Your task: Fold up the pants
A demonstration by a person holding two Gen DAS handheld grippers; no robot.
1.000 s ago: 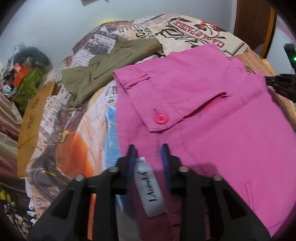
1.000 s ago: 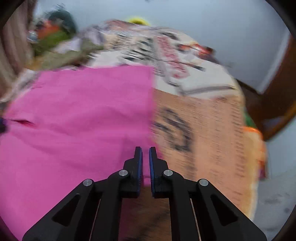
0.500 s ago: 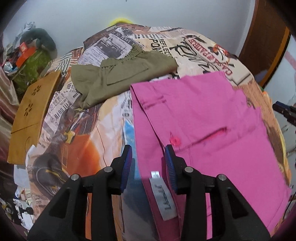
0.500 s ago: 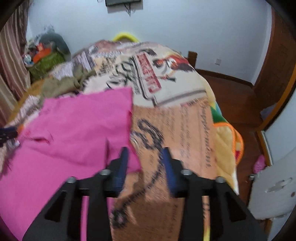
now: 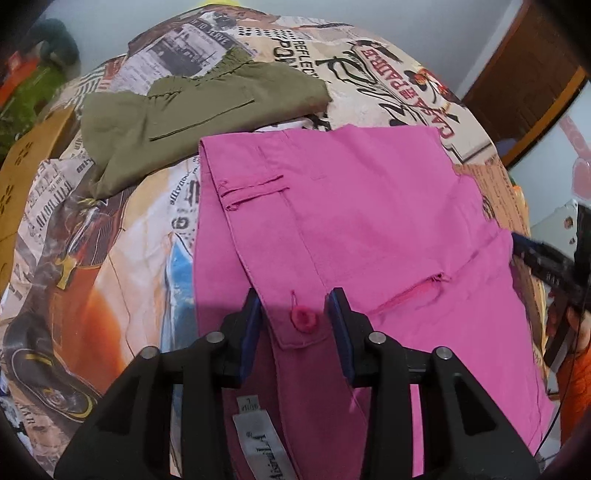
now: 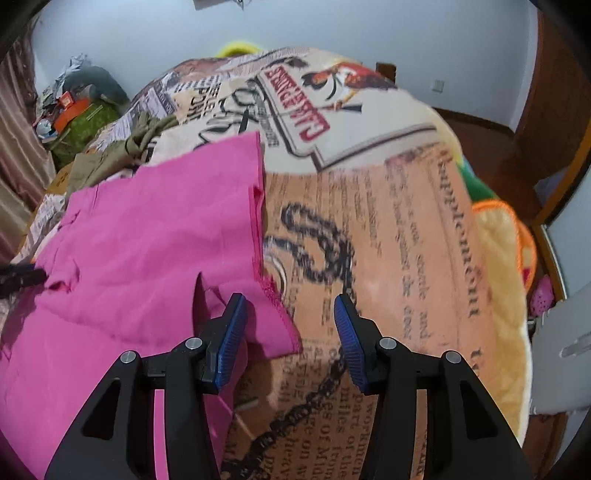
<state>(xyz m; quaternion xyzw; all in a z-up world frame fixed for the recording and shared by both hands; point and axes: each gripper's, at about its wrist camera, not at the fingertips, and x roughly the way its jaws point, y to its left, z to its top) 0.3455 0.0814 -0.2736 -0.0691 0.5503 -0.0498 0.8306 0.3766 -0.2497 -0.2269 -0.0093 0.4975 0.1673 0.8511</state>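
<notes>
The left wrist view alone showed the waistband end of the pink pants [image 5: 369,229]: a belt loop, a buttoned pocket flap with a pink button [image 5: 303,318], a slit pocket and a white label [image 5: 264,443] inside the waist. It also gave the full olive-green garment [image 5: 192,118] lying beyond the pants on the bed [image 5: 92,295]. The right wrist view showed the other side: the stitched hem corner of the pants [image 6: 275,295], only a scrap of the olive garment [image 6: 110,158], and more of the room.

The left claw [image 5: 293,325] stood parted over the pocket flap, its blue pads either side of the button and pressing on nothing that could be seen. The right claw [image 6: 290,332] had just been opening; it stood released, the hem corner lying between its pads and touched by neither. Its tip also showed at the right edge of the left view [image 5: 543,258], beside the pants' edge.

The pants lay flat on a bedspread printed with newspaper text, cars and red lettering. Behind were a pale blue-grey wall [image 6: 332,29], a wooden door [image 6: 554,110] and floor at right, and a cluttered heap [image 6: 74,107] at left.

The pants looked folded; their long axis ran from the waistband, under the left claw, away towards the far end of the bed.
</notes>
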